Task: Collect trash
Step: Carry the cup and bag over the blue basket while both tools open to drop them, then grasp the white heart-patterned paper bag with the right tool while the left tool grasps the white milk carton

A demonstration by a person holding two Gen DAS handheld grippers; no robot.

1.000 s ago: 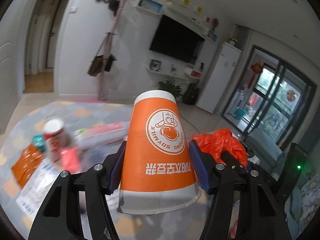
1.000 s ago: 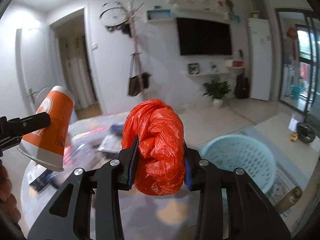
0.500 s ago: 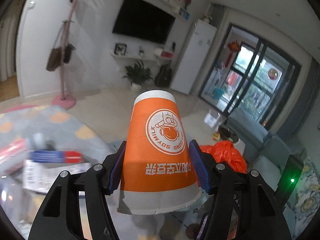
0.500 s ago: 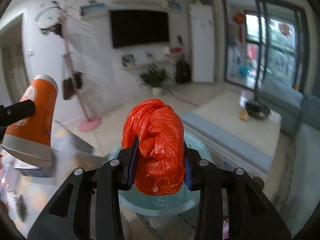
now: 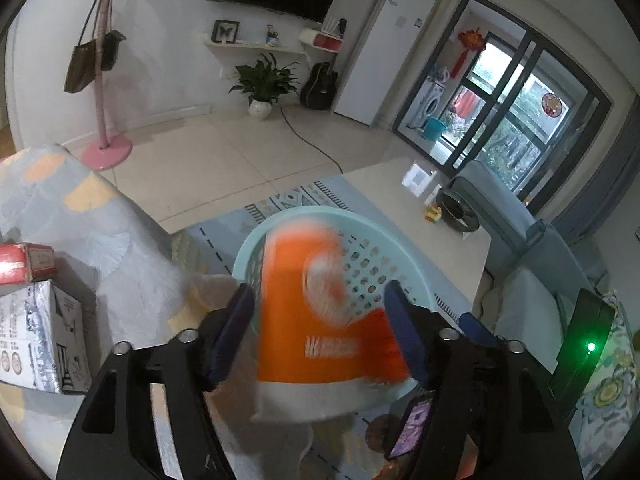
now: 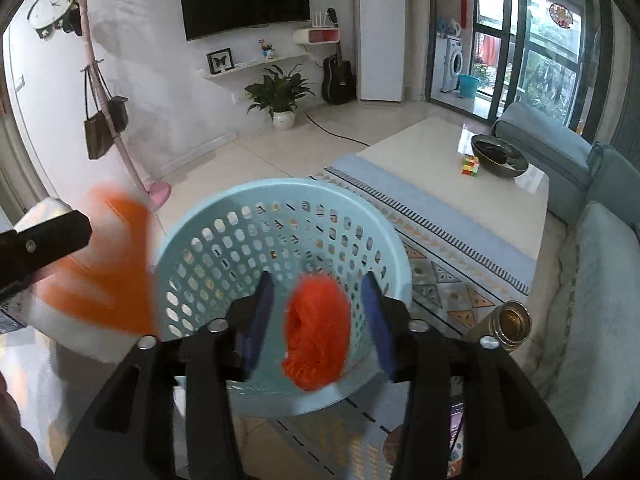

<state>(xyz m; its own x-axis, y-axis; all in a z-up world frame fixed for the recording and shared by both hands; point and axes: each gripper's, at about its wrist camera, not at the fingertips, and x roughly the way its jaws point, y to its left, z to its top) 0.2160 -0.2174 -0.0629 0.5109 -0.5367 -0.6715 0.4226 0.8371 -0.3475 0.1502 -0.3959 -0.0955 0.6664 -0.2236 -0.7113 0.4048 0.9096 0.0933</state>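
Both claws opening over pale-blue perforated plastic basket: left claw around blurred orange paper cup, right claw around crumpled orange-red plastic bag, pads clear of both.

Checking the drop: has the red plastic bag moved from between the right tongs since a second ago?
Yes. The red plastic bag has slipped free of the opening right tongs down into the blue basket.

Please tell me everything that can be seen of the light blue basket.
The basket is round, pale blue, plastic by its look, with a smooth rim and walls full of small holes. It stands upright on a patterned rug, beside a low table. An orange bag is inside its opening, between the opening jaws of the right gripper, whose pads do not press it. A blurred orange cup is over its rim.
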